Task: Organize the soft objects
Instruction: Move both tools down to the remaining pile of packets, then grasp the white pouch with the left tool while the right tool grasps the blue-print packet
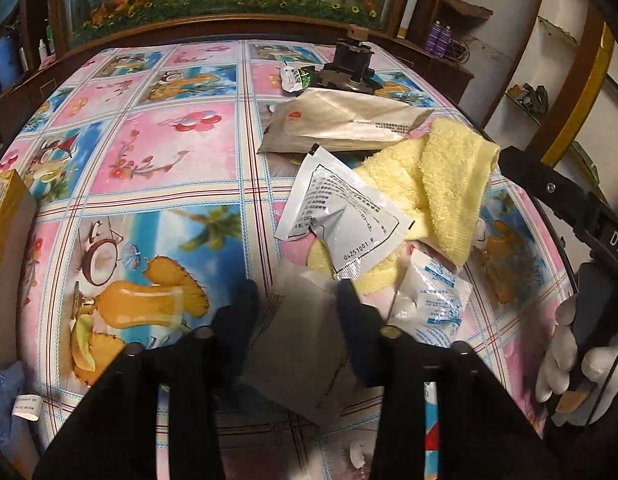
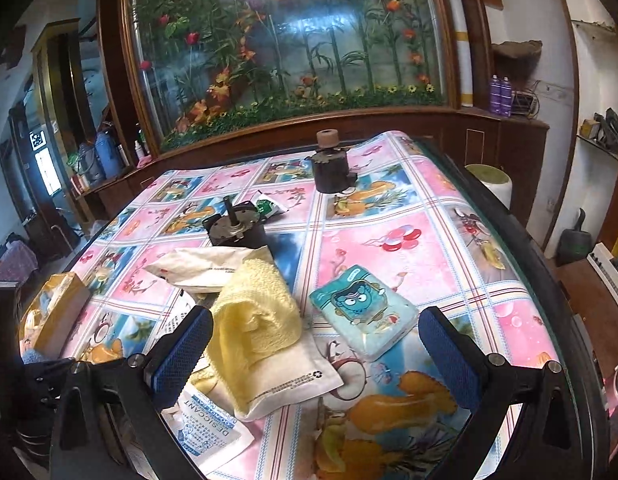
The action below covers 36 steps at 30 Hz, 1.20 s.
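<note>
In the left wrist view my left gripper (image 1: 297,310) is closed on a grey, blurry packet (image 1: 305,352) held just above the table. Ahead of it lie a white printed sachet (image 1: 341,216), a yellow towel (image 1: 441,184), a blue-and-white desiccant packet (image 1: 433,300) and a large beige pouch (image 1: 341,120). My right gripper (image 2: 317,356) stands open, its blue pads (image 2: 185,352) wide apart. Between them sit the yellow towel (image 2: 257,320) draped over a white packet (image 2: 293,384), and a teal cartoon tissue pack (image 2: 365,312). The desiccant packet (image 2: 205,428) lies near the left pad.
The table wears a colourful fruit-print cloth (image 1: 149,160). A dark motor (image 2: 237,232), a dark cylinder with a brown cap (image 2: 331,172) and a small green-white sachet (image 2: 269,204) sit farther back. A yellow box (image 1: 5,240) is at the left edge. A white-gloved hand (image 1: 569,352) holds the right tool.
</note>
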Available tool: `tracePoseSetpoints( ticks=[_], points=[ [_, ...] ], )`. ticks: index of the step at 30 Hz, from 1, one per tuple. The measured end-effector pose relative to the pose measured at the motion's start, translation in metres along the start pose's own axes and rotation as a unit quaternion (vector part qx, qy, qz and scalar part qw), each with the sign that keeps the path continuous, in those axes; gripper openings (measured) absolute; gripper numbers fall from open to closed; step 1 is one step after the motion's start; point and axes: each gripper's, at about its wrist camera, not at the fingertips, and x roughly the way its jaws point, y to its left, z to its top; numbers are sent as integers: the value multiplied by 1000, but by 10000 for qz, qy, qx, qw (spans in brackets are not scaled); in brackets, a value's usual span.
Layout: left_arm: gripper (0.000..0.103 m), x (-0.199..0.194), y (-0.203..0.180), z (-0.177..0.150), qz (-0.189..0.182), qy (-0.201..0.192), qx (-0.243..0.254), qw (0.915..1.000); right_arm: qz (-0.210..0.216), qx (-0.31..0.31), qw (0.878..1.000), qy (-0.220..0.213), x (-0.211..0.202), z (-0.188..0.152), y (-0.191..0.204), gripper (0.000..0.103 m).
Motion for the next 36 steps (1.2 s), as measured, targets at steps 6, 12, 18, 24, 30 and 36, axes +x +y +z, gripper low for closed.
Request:
tracePoseSetpoints(
  ticks=[6, 12, 18, 24, 30, 36],
  points=[
    [9, -16, 16, -11, -207, 21, -78, 9998, 750, 62, 9967, 302, -15, -6, 14, 103],
    [27, -30, 27, -28, -364, 43, -116, 9993, 1222, -192, 9844, 1255, -9, -24, 52, 97],
    [72, -36, 21, -29, -403, -167, 87, 9990, 938, -272, 9762, 1938, 25, -44, 72, 73],
    [72, -21, 6, -23, -472, -59, 193, 9987, 962, -522, 9758, 1892, 18, -42, 73, 29],
    [69, -9, -16, -21, -333, 39, 510, 9981, 712, -570, 9784, 1854, 5, -37, 49, 7],
    [36, -15, -27, -23, -520, -15, 662, 9964, 906, 28, 9780, 1878, -6, -37, 24, 33]
  ],
)
